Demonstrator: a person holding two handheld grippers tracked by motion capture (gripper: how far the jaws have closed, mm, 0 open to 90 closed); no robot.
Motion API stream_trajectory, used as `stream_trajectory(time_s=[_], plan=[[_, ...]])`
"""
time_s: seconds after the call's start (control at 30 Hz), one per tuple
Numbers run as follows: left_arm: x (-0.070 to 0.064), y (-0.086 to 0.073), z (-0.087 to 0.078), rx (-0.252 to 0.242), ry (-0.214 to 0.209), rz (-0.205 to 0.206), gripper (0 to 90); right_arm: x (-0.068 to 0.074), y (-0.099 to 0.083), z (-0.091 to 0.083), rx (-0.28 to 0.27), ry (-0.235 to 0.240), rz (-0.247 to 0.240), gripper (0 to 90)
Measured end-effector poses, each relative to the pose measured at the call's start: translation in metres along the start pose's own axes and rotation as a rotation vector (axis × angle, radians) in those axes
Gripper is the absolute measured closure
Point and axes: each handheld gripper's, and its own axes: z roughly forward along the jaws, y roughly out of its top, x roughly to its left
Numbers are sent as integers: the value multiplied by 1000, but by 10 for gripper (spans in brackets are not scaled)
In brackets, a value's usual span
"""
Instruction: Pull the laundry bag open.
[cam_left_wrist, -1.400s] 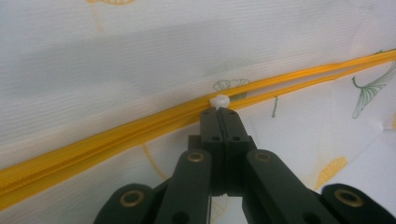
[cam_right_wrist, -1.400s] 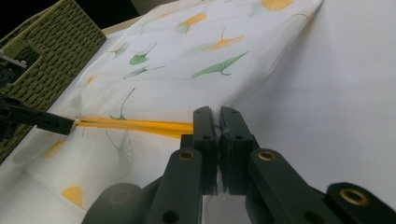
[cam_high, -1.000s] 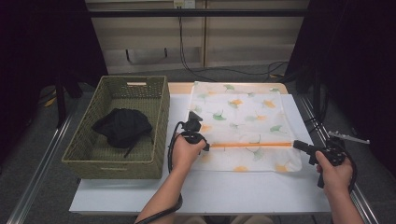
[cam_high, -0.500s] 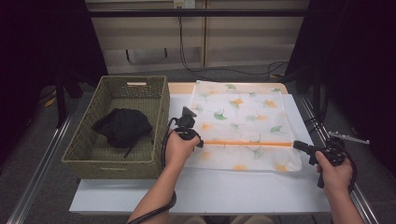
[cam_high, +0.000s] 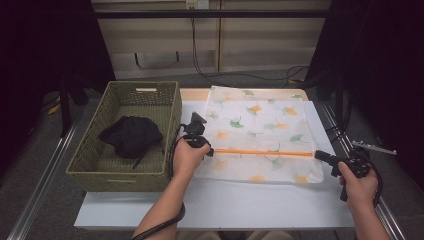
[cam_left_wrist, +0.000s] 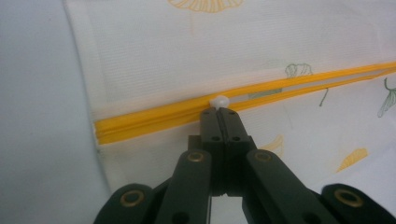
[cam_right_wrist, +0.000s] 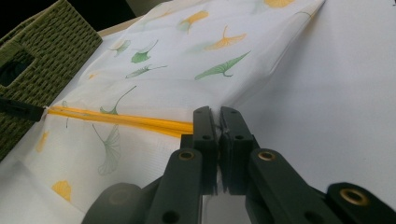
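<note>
a white mesh bag (cam_high: 257, 135) printed with green and orange ginkgo leaves lies flat in the centre and right of the high view, spread over a pale table (cam_high: 225, 205), with its upper edge reaching a tan board at the top middle. a bright orange zipper (cam_high: 260, 152) runs across it horizontally, below its middle. in the left gripper view the fabric shows a fine woven grid, the zipper crosses the frame from lower left to upper right as two orange bands, and its left end stops just short of the bag's white hem at the left of the frame.

the left gripper (cam_left_wrist: 219, 112) has its jaws pressed together on a small white zipper pull (cam_left_wrist: 219, 100), at the centre of that view; in the high view it sits at the left end of the orange line. the right gripper (cam_right_wrist: 219, 122) is clamped on the bag's edge beside the zipper's other end, at the centre of its own view, the cloth rising into a low ridge there.

a green woven basket (cam_high: 85, 155) stands at the left of the high view, just beside the bag, holding a black cloth (cam_high: 131, 136).
</note>
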Motion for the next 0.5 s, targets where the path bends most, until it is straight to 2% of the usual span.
stream_trajectory(time_s=[0.03, 0.2, 0.27, 0.5], plan=[[0, -1, 1, -12, 6, -8, 900, -1, 0, 0, -2, 2, -8, 866], [3, -2, 2, -10, -3, -8, 900, 0, 0, 0, 3, 1, -3, 866], [3, -2, 3, -20, -7, -26, 900, 0, 0, 0, 2, -1, 0, 866], [6, -3, 3, -13, 2, -26, 900, -1, 0, 0, 13, -10, -7, 866]])
